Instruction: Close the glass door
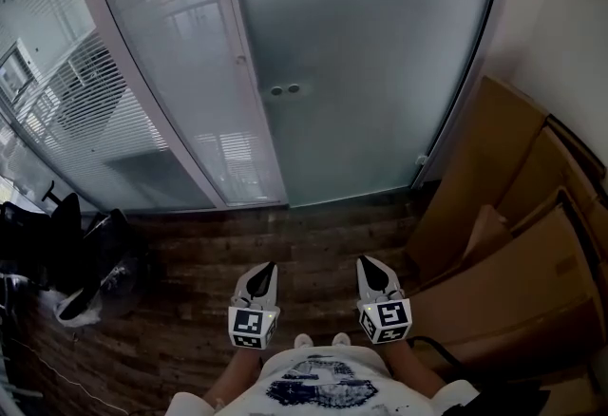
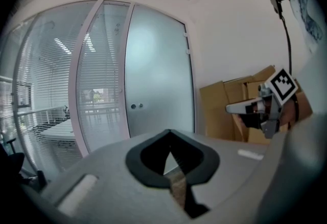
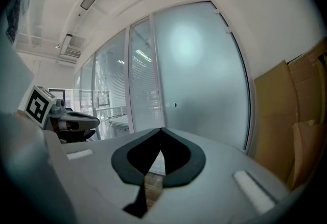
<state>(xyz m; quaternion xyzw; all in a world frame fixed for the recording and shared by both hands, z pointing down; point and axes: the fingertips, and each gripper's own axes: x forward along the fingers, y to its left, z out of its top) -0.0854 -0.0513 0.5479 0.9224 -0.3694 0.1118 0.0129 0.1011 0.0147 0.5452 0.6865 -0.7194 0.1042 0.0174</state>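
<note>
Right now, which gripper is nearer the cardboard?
Right. The right gripper hangs close beside the cardboard, apart from it; the left gripper is farther, beyond the right one.

The left claw (image 1: 268,268) and the right claw (image 1: 366,262) are held side by side, slightly apart, pointing forward, each with jaws pressed together and empty.

Dark wooden floor (image 1: 323,248) underfoot, white wall (image 1: 560,25) on the right with cardboard boxes (image 1: 513,215) standing along it. Over on the left, slatted blinds (image 1: 95,101) behind glass, a black chair (image 1: 62,215) nearby.
</note>
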